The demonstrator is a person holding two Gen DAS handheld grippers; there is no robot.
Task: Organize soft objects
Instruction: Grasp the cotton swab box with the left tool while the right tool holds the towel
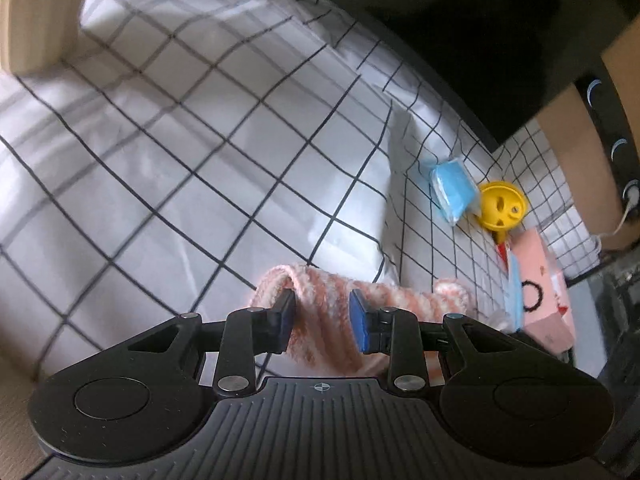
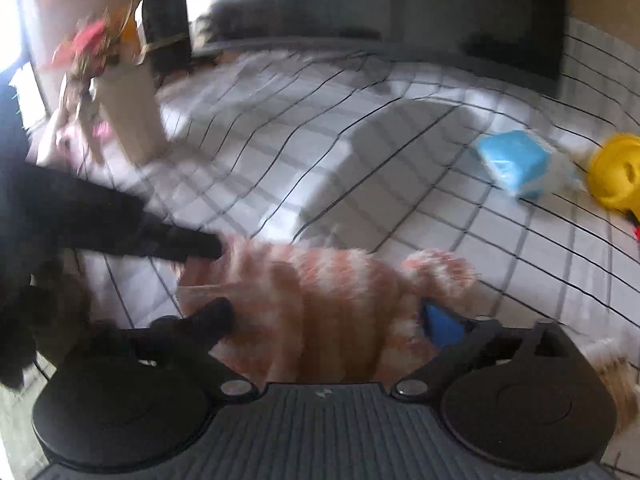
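**Fuzzy striped sock held over the checked bedsheet**

Orange-and-white fuzzy fabric, most likely a sock (image 1: 320,312), is seen at the bottom centre of both wrist views, just above a white bedsheet (image 1: 180,152) printed with a black grid. In the left wrist view the left gripper (image 1: 322,316) is clenched on the sock: its blue pads (image 1: 360,322) press in from both sides, the fabric is bunched between them, and one end is draped off to the right.

In the right wrist view the right gripper (image 2: 328,320) is spread wide, with the sock (image 2: 320,300) lying between its fingers (image 2: 440,326); the pads are not seen pressing on it, though the frame is badly smeared, so contact on the left side cannot be ruled out. A black finger of the left gripper (image 2: 188,246) is seen reaching in from the left and touching the sock's far edge.

Further back on the sheet a blue packet in clear wrap (image 1: 454,192) lies just beside a yellow plastic toy (image 1: 502,204) (the toy has round holes in its face). Nearer, at the right edge, a pink box (image 1: 540,280) is seen. A dark headboard (image 1: 460,40) runs behind the bed. At the upper left of the right view, a pale paper bag with red and brown items (image 2: 120,92) is made out only as a blur.
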